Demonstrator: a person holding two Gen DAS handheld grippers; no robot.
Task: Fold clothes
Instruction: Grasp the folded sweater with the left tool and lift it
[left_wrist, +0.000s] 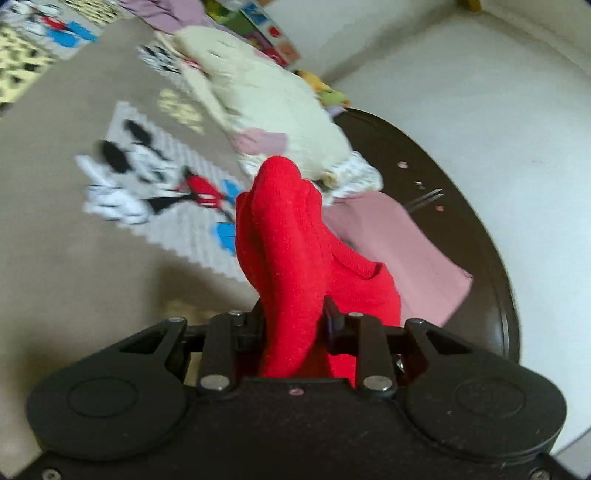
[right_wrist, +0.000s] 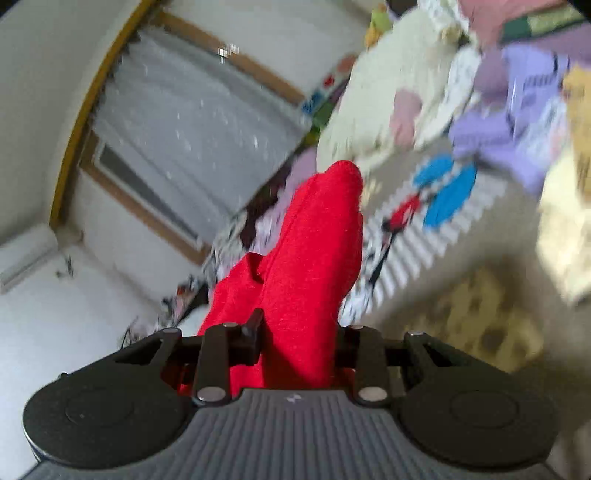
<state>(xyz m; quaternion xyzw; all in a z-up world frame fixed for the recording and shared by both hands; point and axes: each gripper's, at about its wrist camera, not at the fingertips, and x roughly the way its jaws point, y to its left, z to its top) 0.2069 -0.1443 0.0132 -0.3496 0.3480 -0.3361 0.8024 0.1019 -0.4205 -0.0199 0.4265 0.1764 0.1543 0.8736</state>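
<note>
I have the left tool (left_wrist: 291, 325) clamped narrow on a bunched fold of the bright red knit garment (left_wrist: 291, 236), and the right tool (right_wrist: 295, 332) pinched just as narrow on another bunch of the same red cloth (right_wrist: 314, 240). In both wrist views the garment fills the lower centre of the frame, rising out of the jaws and off the bed.

My worry is the grip itself. Each tool seems to hold a thick wad rather than a clean edge, so layers could slide out, or I could end up holding the wrong two points and get a twisted, lopsided fold. Both pictures are smeared with motion; at that pace the hanging cloth may swing and catch the cream quilted bedding (left_wrist: 266, 96) or drag the dusty-pink cloth (left_wrist: 391, 243) lying just to the right of it.

The left view alone shows that pink cloth draped over the dark brown rounded wooden bed end (left_wrist: 461, 206) at right, and the beige cartoon-print bedsheet (left_wrist: 74, 221) at left. The right view alone gives me the sheer grey curtain (right_wrist: 192, 122) at upper left and the heap of lilac and yellow clothes (right_wrist: 517, 122) at upper right, which I judge unfolded.
</note>
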